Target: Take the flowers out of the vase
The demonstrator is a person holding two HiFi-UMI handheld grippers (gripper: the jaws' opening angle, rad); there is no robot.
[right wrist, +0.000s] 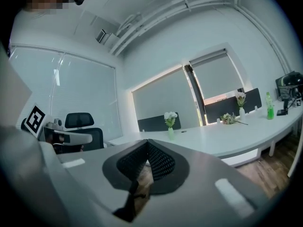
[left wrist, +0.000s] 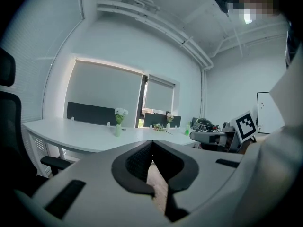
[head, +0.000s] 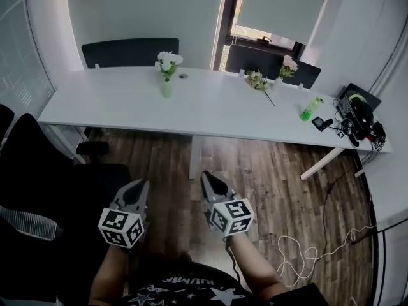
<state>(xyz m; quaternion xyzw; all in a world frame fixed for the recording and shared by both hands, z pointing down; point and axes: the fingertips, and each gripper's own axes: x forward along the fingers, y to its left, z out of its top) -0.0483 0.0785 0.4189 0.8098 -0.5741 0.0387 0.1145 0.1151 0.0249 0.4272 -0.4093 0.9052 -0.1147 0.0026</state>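
Note:
A pale green vase [head: 167,87] with white flowers [head: 169,59] stands on the long white table [head: 127,110], far ahead of both grippers. A second small vase of flowers [head: 288,65] stands further right, with a loose bunch [head: 259,81] lying flat near it. My left gripper [head: 141,185] and right gripper [head: 207,177] are side by side over the wooden floor, well short of the table, both shut and empty. The left gripper [left wrist: 152,143] looks toward the green vase [left wrist: 118,129]. The right gripper [right wrist: 147,143] also faces that vase [right wrist: 170,132].
A green bottle [head: 311,109] and dark gear with a helmet [head: 357,113] sit at the table's right end. Black office chairs [head: 38,171] stand at my left. A white cable [head: 319,250] trails on the floor at the right. Dark divider panels [head: 131,51] back the table.

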